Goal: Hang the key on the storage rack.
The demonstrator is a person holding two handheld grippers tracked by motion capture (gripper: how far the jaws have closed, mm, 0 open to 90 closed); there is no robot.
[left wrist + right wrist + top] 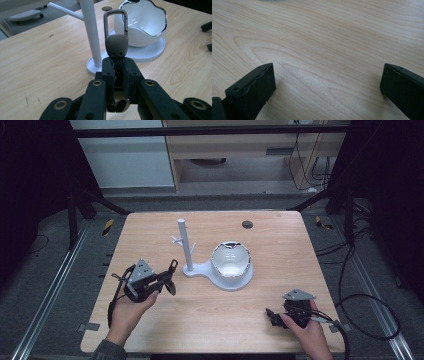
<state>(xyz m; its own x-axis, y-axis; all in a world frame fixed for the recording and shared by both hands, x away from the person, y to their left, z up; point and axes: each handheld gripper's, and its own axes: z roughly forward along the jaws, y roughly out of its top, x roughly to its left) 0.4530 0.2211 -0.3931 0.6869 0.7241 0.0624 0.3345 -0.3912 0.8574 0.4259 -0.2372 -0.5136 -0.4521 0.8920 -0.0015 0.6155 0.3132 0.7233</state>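
A white stand [183, 244] with an upright pole [91, 32] and short side pegs rises from a flat white base [220, 280]. The base also carries a white bowl [230, 260] with a wavy silver rim [142, 23]. My left gripper [165, 279] [119, 65] is shut on a dark grey key fob with a metal carabiner loop [115, 32] [173, 267]. The loop points up just short of the pole, left of it in the high view. My right gripper [272, 317] [327, 85] is open above bare wood near the table's front right.
The wooden table [280, 245] has a small dark round grommet [247, 224] at the back. Metal frame rails and cables lie on the floor around it. The right gripper's jaw tips [207, 26] show at the far right of the left gripper view.
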